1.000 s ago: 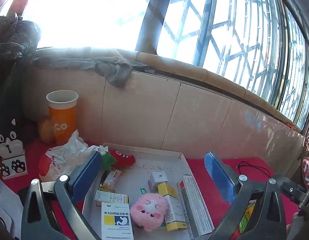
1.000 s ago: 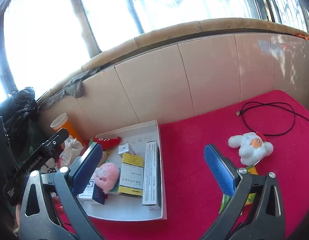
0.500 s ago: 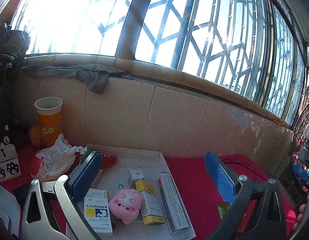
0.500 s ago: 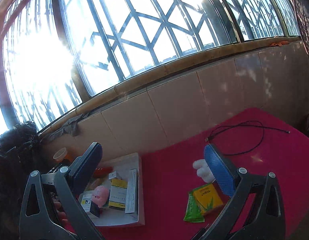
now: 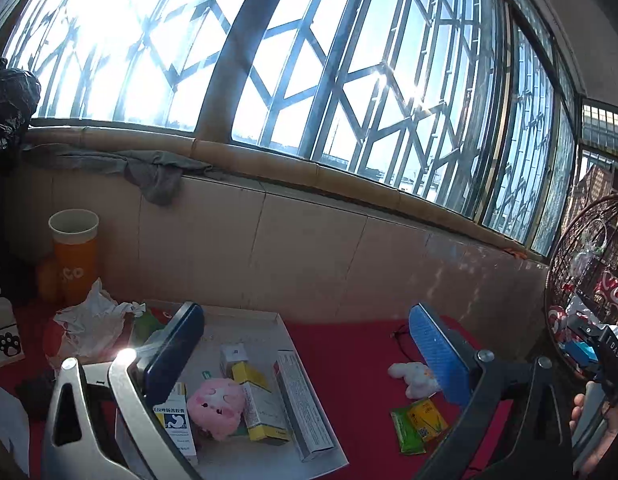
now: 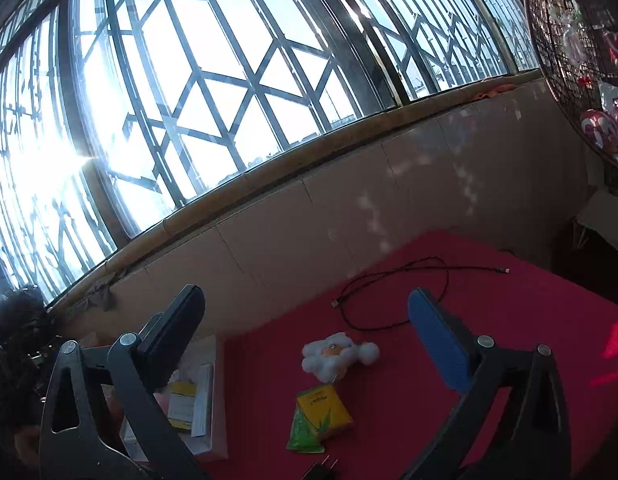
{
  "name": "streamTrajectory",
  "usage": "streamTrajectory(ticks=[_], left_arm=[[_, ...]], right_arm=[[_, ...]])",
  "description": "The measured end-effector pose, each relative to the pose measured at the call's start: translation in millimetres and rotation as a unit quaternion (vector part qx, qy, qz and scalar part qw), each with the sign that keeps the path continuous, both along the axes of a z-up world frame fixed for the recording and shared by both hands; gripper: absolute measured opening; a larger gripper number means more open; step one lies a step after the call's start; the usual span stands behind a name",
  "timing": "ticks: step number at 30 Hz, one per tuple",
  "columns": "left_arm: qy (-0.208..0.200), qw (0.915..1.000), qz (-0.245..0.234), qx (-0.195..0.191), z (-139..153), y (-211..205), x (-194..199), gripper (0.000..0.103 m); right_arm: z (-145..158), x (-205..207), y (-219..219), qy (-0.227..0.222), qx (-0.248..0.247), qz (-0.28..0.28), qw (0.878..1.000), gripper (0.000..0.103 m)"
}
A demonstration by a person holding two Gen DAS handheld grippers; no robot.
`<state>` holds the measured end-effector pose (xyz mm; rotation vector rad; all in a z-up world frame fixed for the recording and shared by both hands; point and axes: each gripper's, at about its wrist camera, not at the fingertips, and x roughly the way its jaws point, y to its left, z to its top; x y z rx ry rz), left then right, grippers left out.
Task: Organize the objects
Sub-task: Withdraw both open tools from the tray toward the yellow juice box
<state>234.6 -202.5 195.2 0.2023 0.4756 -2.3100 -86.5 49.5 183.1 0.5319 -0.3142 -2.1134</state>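
A white tray on the red cloth holds several medicine boxes and a pink plush. Right of it lie a white plush and a yellow-green packet. My left gripper hangs open above the tray with nothing in it. In the right wrist view the white plush and the packet lie on the cloth between and below the fingers of my right gripper, which is open and empty, high over them. The tray shows at lower left.
A black cable loops on the red cloth behind the plush. An orange cup and crumpled paper stand left of the tray. A tiled wall backs the table. A wire basket stands at the right.
Both grippers have risen and drawn back from the table, so the tray and toys look smaller and lower. Both stayed open and empty.
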Motion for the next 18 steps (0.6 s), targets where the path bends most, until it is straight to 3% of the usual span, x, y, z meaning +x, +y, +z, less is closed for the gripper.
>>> streamTrajectory(ticks=[5,9,12,15,18], left_arm=[[-0.054,0.9957,-0.074,0.003,-29,31,-49,0.103],[-0.114,0.9840,-0.135,0.024,-70,55,-98,0.103],[-0.166,0.9699,-0.174,0.036,-108,72,-136,0.103],[-0.224,0.9490,-0.215,0.056,-145,90,-170,0.103],[-0.258,0.9336,-0.242,0.056,-170,110,-192,0.103]], right_arm=[[8,-19,40,0.025,-0.011,-0.056,0.998,0.103],[5,-42,57,0.017,0.014,-0.071,0.997,0.103],[-6,-54,55,0.014,0.064,-0.048,0.997,0.103],[-24,-57,49,0.020,0.113,-0.027,0.993,0.103],[-44,-59,38,0.011,0.147,0.009,0.989,0.103]])
